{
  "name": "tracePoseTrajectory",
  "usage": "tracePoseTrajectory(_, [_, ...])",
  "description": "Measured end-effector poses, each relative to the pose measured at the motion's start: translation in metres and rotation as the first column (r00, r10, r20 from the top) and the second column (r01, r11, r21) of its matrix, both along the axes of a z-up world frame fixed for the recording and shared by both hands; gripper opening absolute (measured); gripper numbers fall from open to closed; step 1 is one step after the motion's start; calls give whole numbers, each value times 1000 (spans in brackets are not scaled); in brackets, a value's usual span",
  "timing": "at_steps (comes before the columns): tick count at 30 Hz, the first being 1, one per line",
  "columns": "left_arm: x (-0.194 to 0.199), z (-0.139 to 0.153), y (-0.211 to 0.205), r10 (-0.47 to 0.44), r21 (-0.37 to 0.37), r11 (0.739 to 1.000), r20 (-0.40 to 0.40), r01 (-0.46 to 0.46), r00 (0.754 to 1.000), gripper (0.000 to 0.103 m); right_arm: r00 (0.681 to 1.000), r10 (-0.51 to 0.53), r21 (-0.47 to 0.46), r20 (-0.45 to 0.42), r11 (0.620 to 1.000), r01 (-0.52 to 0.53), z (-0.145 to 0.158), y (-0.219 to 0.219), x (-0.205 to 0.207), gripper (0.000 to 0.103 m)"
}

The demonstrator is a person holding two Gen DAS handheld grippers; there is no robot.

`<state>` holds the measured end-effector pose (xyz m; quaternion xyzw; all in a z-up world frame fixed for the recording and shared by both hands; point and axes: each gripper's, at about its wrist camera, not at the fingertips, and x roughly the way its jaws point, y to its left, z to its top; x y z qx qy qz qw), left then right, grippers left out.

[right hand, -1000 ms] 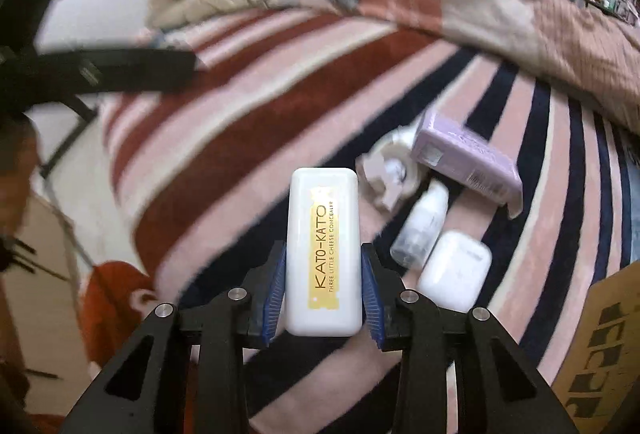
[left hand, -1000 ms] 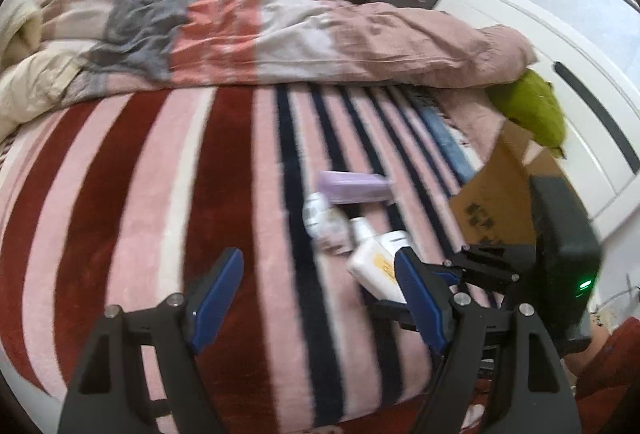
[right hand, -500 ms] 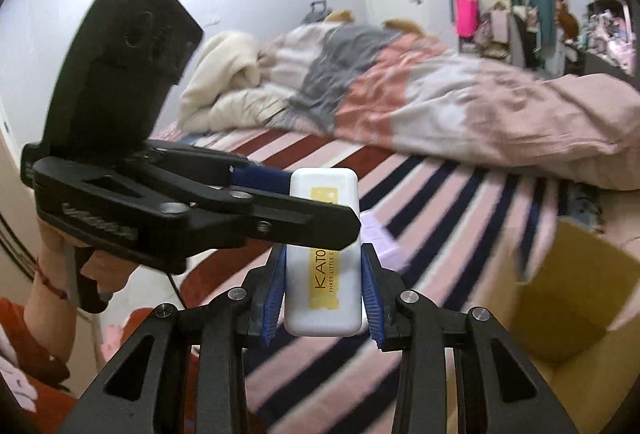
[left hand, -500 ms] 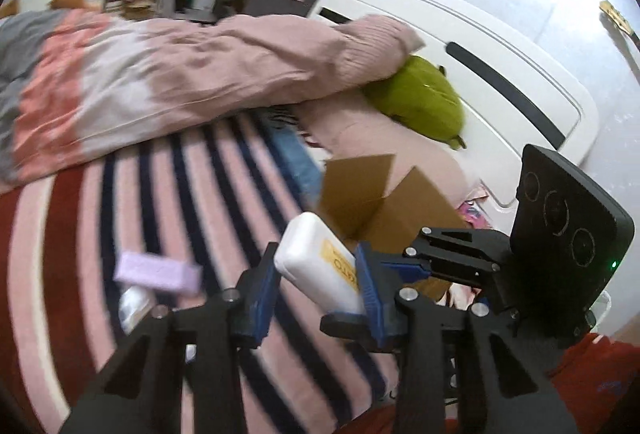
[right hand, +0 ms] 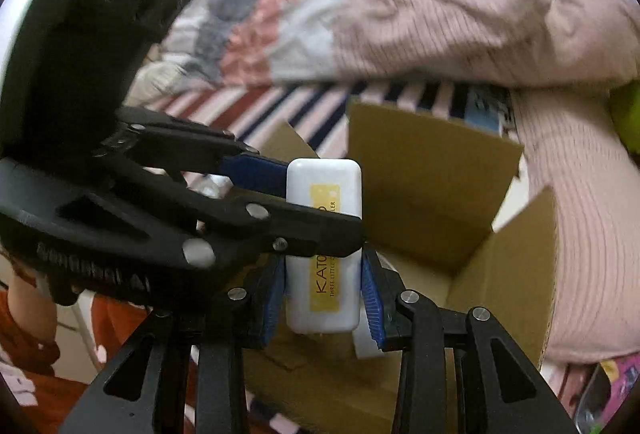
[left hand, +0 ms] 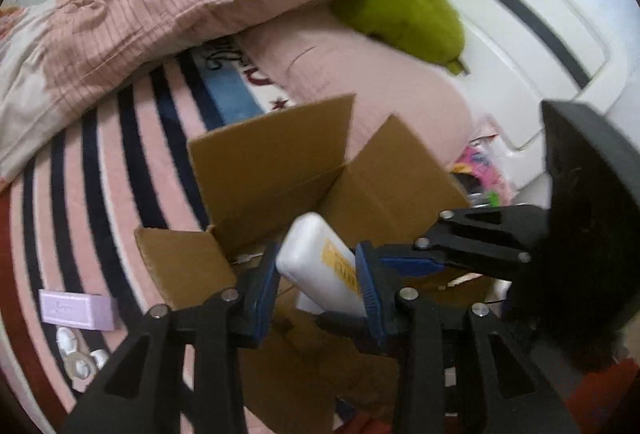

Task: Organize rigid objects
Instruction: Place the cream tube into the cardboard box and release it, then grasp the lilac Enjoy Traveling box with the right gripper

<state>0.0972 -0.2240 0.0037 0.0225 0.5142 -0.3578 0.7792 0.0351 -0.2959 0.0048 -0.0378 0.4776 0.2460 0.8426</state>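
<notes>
Both tongs, left [left hand: 318, 276] & right [right hand: 323, 292], pinch white KATO-KATO case [right hand: 323, 234] over open cardboard box [left hand: 272, 169]; next, prob. lower & release inside.

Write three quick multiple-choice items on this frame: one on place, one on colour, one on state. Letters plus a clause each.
1. Where is the white rectangular plastic case with the yellow label?
A. Lying on the striped blanket
B. Held over the open brown cardboard box
C. Resting on the green plush toy

2. What colour is the small flat rectangular box lying on the striped blanket?
A. Lilac
B. Green
C. Black

3. How is the case held?
A. By the right gripper alone
B. By neither gripper
C. By both grippers at once

Answers: B, the box's flaps and inside show right behind and under the case. A, it is pale purple in the left wrist view. C, the right gripper clamps its lower part while the left gripper clamps its top end from the side.
</notes>
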Motion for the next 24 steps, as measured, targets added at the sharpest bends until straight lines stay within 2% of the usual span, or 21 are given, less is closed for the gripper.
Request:
tracePoseTrajectory(2, [1, -2, 0, 8, 20, 1000, -1, -8, 1000, 44, 1000, -8, -27, -26, 1000, 7, -4, 2, 5, 32])
tracePoseTrajectory(4, [-3, 2, 6, 21, 19, 1000, 25, -22, 999, 61, 1000, -12, -58, -24, 998, 11, -6, 3, 6, 32])
tracePoseTrajectory(8, [-10, 20, 31, 52, -16, 999, 75, -51, 996, 67, 1000, -21, -77, -23, 997, 19, -8, 3, 5, 33])
tracePoseTrajectory(12, [-18, 36, 72, 137, -25, 990, 139, -135, 981, 71, 1000, -12, -57, 3, 998, 12, 1, 12, -1, 38])
tracePoseTrajectory(15, [-26, 46, 117, 223, -33, 975, 177, -221, 959, 71, 997, 32, -41, 63, 999, -30, 15, 38, -7, 39])
tracePoseTrajectory(19, [-39, 51, 185, 338, -30, 940, 227, -340, 913, 75, 984, 147, 16, 104, 989, -149, 26, 86, -14, 40])
tracePoseTrajectory(24, [-48, 28, 254, 442, -1, 890, 240, -455, 864, 79, 962, 259, 38, 89, 964, -263, 14, 157, -16, 49])
